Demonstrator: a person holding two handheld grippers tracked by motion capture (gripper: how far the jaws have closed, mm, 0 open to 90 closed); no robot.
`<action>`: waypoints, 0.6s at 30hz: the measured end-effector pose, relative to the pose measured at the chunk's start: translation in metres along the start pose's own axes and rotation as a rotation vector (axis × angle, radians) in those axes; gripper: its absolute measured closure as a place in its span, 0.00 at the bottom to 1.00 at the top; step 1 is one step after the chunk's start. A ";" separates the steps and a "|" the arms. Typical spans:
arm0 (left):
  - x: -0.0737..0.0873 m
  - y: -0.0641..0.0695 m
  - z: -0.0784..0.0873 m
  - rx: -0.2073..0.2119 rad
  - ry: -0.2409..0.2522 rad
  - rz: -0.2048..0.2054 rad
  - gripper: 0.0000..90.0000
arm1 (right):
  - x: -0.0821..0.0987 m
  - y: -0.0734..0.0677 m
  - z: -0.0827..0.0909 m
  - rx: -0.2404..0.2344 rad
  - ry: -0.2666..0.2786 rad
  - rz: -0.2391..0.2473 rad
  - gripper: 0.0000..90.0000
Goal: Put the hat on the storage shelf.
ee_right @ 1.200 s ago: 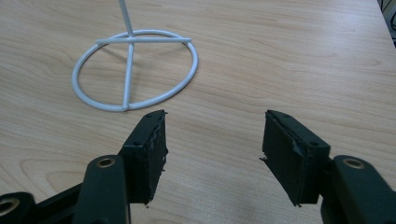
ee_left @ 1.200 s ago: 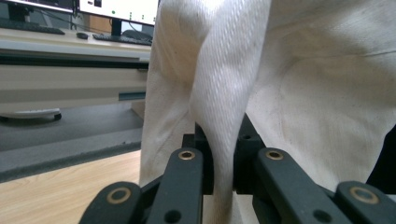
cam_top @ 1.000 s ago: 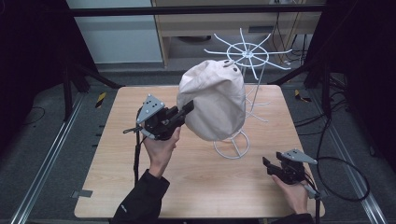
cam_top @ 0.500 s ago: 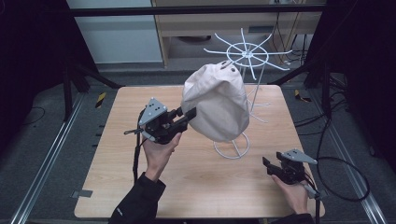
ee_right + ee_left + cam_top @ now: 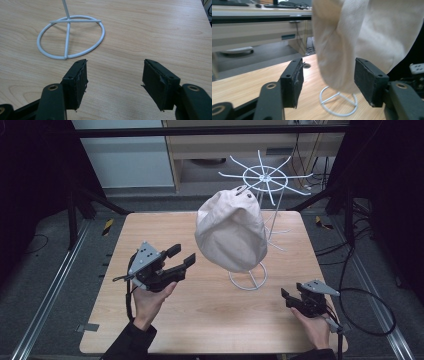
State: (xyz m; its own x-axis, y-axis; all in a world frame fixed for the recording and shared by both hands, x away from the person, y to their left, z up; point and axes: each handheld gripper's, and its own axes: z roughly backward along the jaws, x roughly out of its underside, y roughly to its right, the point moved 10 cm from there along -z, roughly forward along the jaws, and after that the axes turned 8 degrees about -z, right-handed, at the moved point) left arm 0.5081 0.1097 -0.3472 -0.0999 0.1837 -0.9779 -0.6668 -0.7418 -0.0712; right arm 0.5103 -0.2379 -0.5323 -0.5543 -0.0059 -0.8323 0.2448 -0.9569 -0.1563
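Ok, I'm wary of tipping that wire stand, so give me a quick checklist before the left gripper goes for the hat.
1. Left gripper open: ok, jaws spread.
2. Cream hat hanging on the white wire stand: ok.
3. Left jaws lined up with the hat's lower edge: ok, cloth sits between them but farther off.
4. Stand's ring base flat on the table: ok.
5. Right gripper open and away from the stand: ok.
6. How firmly the hat is hooked: cannot tell.
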 end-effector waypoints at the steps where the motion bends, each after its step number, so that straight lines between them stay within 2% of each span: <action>1: 0.005 -0.003 0.003 -0.010 -0.011 -0.006 0.43 | 0.000 0.000 0.000 0.001 0.002 0.003 0.40; 6: 0.034 -0.018 0.020 -0.055 -0.068 -0.016 0.41 | 0.000 0.001 0.000 0.003 0.002 -0.003 0.39; 12: 0.079 -0.042 0.033 -0.119 -0.147 0.019 0.40 | 0.001 0.001 0.000 0.004 0.001 -0.002 0.39; 18: 0.130 -0.069 0.048 -0.179 -0.248 0.055 0.38 | 0.001 0.003 0.000 0.010 0.002 0.001 0.38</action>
State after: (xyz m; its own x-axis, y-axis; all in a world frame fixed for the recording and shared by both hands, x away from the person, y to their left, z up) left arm 0.5057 0.2153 -0.4599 -0.3243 0.2752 -0.9050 -0.5167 -0.8530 -0.0742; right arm 0.5104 -0.2410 -0.5340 -0.5525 -0.0066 -0.8335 0.2379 -0.9596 -0.1500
